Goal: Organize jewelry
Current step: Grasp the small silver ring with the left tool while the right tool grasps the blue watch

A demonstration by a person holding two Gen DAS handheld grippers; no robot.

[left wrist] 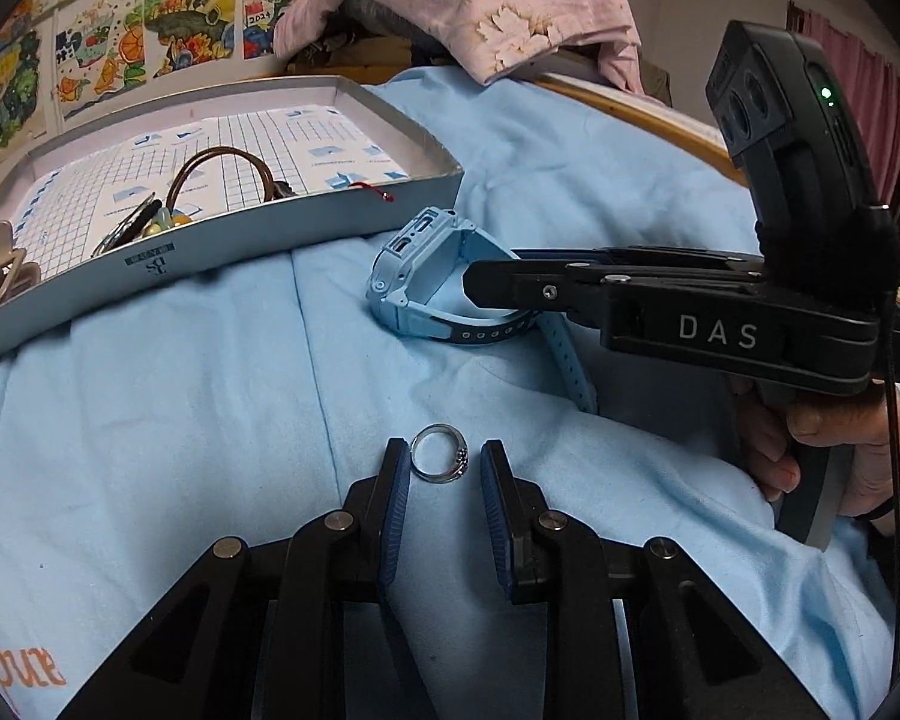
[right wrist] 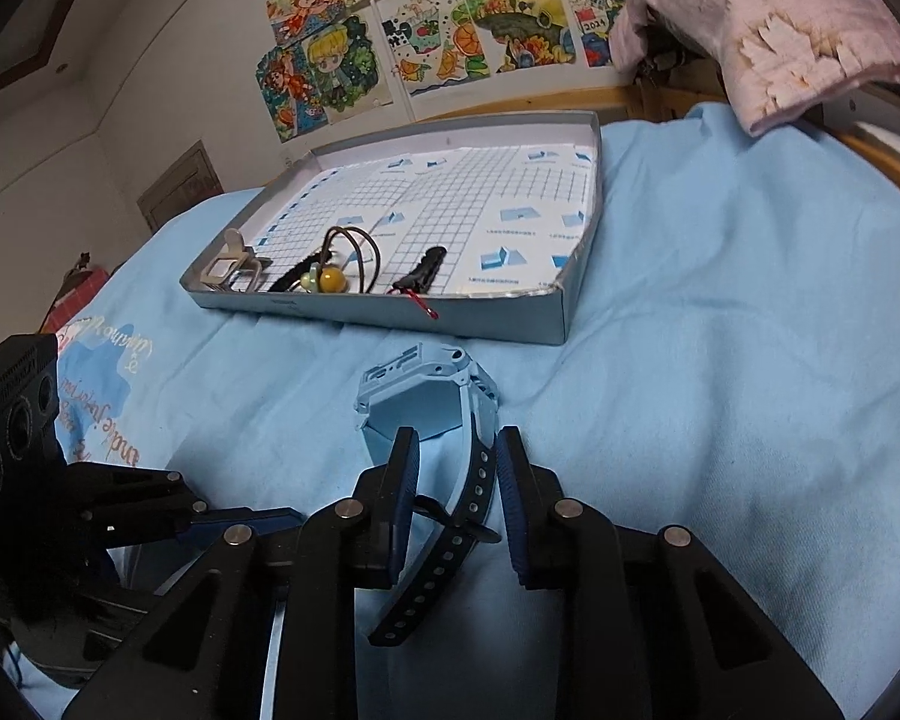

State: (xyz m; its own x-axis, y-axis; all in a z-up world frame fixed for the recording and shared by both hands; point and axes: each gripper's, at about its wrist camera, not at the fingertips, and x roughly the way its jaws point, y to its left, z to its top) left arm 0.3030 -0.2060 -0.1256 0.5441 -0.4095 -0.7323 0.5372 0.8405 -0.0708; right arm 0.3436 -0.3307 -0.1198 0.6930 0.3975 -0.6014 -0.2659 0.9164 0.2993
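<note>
A silver ring (left wrist: 438,453) lies flat on the light blue sheet (left wrist: 180,420). My left gripper (left wrist: 445,450) stands open around it: the left pad is at the ring's edge and a small gap shows on the right. A light blue watch (right wrist: 417,387) stands on its side in front of the grey box (right wrist: 390,319). My right gripper (right wrist: 456,439) is open astride its strap (right wrist: 477,468). The strap runs close to the right finger, and sheet shows between it and the left one. In the left wrist view the right gripper (left wrist: 469,285) reaches the watch (left wrist: 417,264) from the right.
The shallow grey box (left wrist: 210,252) is lined with grid paper and holds a hair clip (right wrist: 231,267), a brown cord (right wrist: 354,246), a yellow bead and dark pieces. A pink floral cloth (left wrist: 480,0) hangs over the wooden bed rail (left wrist: 630,111). A hand (left wrist: 810,450) holds the right gripper's handle.
</note>
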